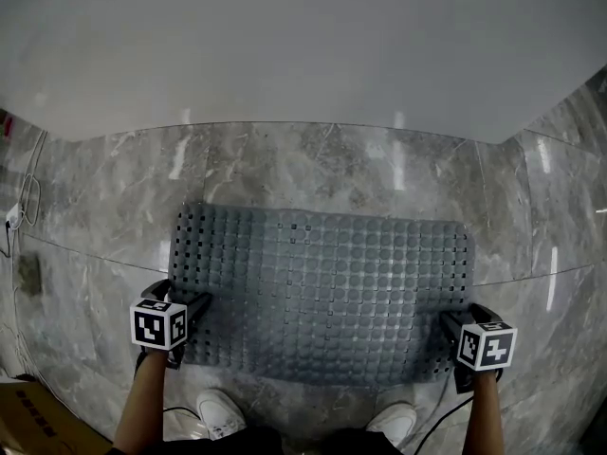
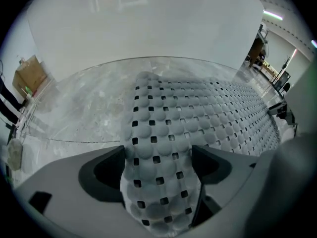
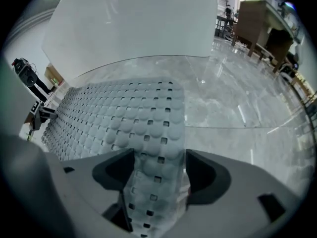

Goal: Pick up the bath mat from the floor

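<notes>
A grey rectangular rubber bath mat (image 1: 322, 292), covered in round bumps and small square holes, lies flat on the grey marble floor (image 1: 285, 169). Its long sides run across the head view. The far long side lies a little short of the floor's far edge, where a plain white wall (image 1: 303, 45) rises. The near long side lies just ahead of the person's white shoes (image 1: 220, 410).

The left claw (image 1: 180, 297) points steeply down at the mat's near left corner, and its black-and-white marker cube (image 1: 158, 323) faces up. In the left gripper view the left claw (image 2: 157, 157) stands spread wide, with a strip of the bumpy mat (image 2: 153, 148) running between its jaws and not clamped.

The right claw (image 1: 467, 318) is set likewise at the near right corner. In the right gripper view the right claw (image 3: 159, 162) is also wide apart, and the mat's edge (image 3: 153, 148) passes between its jaws without being squeezed. Bare marble lies to the right of that edge.

A brown cardboard box (image 1: 28, 415) sits at the floor's near left corner in the head view
</notes>
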`<state>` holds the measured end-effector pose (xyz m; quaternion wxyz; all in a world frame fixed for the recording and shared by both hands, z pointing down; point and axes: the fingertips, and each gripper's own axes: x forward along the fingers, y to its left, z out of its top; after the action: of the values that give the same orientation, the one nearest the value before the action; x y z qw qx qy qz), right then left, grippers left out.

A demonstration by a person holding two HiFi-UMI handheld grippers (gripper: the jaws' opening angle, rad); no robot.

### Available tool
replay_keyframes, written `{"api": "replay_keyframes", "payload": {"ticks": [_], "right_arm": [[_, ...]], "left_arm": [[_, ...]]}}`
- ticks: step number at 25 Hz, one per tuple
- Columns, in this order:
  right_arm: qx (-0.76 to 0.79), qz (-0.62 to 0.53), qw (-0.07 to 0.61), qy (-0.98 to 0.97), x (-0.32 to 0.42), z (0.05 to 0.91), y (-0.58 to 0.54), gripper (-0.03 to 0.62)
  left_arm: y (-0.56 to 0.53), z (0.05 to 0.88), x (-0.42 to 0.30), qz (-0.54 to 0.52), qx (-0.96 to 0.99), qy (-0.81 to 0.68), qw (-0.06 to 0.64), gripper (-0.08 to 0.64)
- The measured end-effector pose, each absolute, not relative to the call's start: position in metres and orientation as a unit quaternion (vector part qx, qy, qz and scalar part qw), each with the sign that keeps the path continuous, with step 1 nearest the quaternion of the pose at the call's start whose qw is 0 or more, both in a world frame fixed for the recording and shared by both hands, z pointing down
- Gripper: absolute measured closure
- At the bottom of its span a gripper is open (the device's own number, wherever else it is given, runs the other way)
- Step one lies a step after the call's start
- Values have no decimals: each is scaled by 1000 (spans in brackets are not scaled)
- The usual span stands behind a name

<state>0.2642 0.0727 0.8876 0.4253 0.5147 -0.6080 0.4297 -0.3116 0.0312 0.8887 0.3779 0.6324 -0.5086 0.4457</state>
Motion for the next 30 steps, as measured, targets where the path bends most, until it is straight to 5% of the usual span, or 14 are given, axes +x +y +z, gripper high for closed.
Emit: {"api": "replay_keyframes", "payload": {"ticks": [9, 15, 30], "right_arm": [[514, 419, 438, -607, 261, 886, 71, 284], [508, 402, 441, -621, 248, 884, 73, 391], [510, 376, 416, -653, 234, 867, 72, 500]], "left_arm": [[30, 889, -311, 444, 631, -510, 381, 160], [32, 886, -307, 447, 630, -515, 372, 177], [33, 854, -264, 403, 696, -495, 328, 500]]}}
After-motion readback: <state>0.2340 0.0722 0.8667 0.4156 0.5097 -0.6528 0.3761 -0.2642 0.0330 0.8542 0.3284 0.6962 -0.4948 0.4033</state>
